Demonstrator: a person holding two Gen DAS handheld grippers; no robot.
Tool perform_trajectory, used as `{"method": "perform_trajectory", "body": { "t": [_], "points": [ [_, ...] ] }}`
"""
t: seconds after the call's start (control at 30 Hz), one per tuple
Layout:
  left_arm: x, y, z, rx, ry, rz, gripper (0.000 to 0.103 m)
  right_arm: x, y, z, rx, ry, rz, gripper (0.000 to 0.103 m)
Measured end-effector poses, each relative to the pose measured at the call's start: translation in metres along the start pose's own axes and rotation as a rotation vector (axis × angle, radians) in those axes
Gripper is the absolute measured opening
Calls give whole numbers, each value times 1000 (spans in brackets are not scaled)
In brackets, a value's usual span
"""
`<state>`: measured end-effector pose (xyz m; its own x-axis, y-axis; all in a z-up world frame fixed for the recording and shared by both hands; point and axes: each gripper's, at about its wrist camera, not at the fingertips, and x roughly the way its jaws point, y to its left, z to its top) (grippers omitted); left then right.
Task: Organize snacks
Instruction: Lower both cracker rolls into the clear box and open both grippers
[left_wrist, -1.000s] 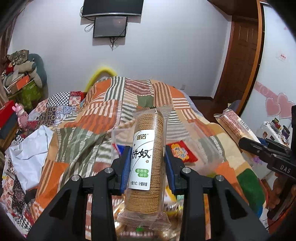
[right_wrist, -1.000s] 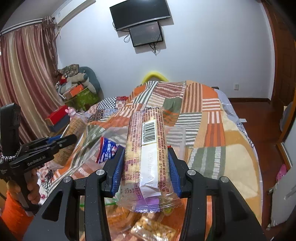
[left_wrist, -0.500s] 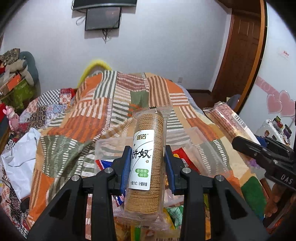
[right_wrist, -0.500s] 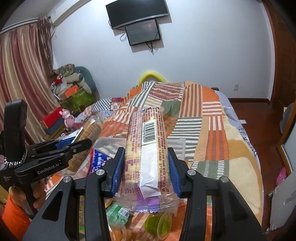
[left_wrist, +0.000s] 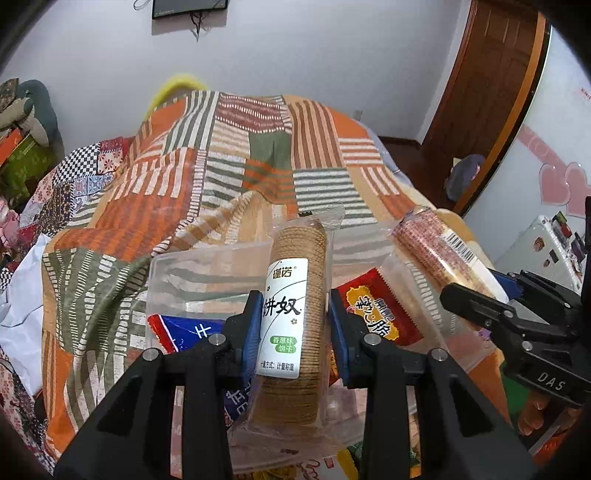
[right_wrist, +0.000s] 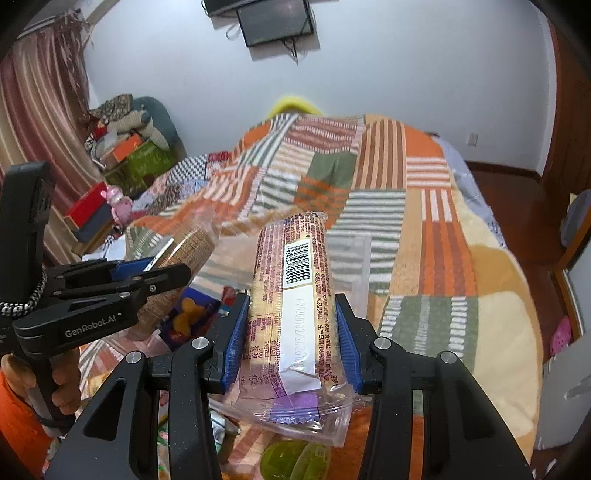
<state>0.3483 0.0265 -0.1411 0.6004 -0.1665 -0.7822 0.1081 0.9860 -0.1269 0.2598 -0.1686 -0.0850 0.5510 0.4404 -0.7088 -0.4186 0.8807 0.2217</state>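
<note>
The left gripper (left_wrist: 295, 328) was clamped on a biscuit roll (left_wrist: 291, 317); the right gripper (right_wrist: 291, 332) gripped a barcoded pack (right_wrist: 295, 302) — a clear bin (left_wrist: 177, 266), seemingly at ten o'clock, below

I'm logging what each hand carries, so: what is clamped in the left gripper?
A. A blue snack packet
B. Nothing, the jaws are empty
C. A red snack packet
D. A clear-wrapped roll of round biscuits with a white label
D: in the left wrist view the left gripper has its blue pads pressed on both sides of the clear-wrapped biscuit roll, while the red snack packet lies in the clear plastic bin behind it.
</note>
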Motion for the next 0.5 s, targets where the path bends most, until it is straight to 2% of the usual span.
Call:
{"method": "perform_trajectory", "body": {
  "t": [0.2,0.33,0.5],
  "points": [
    [8,4,-1,-17,39,12,35,10,-4,-3,22,43,19,41],
    [0,7,1,-29,12,11,36,13,-1,-6,6,72,13,44],
    [-12,0,-1,17,-6,44,36,4,0,-3,4,58,8,44]
  ]
}}
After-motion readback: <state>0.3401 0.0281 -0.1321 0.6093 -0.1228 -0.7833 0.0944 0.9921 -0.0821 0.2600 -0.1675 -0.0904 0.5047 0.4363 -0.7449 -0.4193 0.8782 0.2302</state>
